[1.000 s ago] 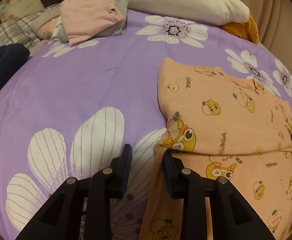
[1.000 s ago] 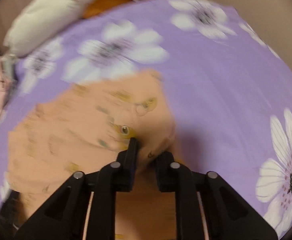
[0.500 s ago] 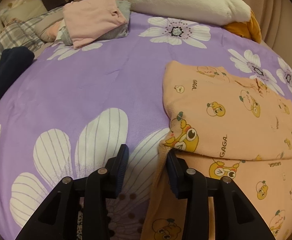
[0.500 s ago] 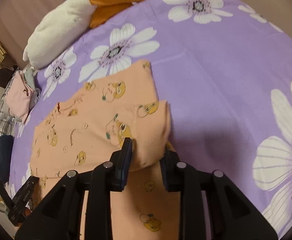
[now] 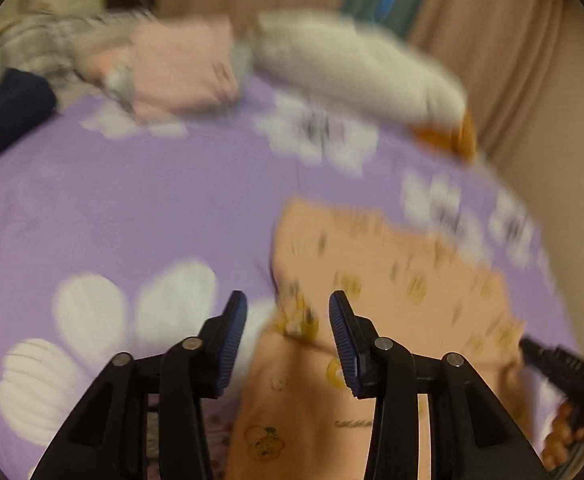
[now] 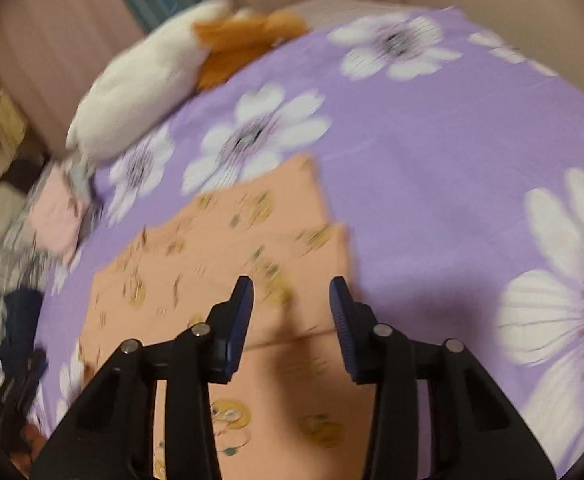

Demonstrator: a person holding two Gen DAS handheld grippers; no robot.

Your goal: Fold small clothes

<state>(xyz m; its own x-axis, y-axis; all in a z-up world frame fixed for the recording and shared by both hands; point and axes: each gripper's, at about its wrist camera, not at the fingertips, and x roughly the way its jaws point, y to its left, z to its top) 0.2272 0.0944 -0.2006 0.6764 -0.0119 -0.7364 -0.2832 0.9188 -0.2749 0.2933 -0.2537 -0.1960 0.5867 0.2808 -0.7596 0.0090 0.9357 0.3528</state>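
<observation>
An orange garment with yellow cartoon prints (image 5: 392, 280) lies partly folded on the purple flowered bedsheet (image 5: 131, 208). It also shows in the right wrist view (image 6: 227, 256). My left gripper (image 5: 287, 316) is open and empty above the garment's left folded edge. My right gripper (image 6: 292, 300) is open and empty above the garment's right folded edge. The right gripper's tip (image 5: 552, 364) shows at the right in the left wrist view. Both views are motion-blurred.
A stack of folded clothes with a pink piece on top (image 5: 183, 68) sits at the bed's far left. A white pillow (image 5: 356, 64) and an orange cushion (image 5: 456, 136) lie at the back. Dark blue cloth (image 5: 7, 116) and plaid fabric lie at the left edge.
Both grippers have opened wider, let go of the garment's folded edge and lifted away from it. The top layer now lies folded over the lower part.
</observation>
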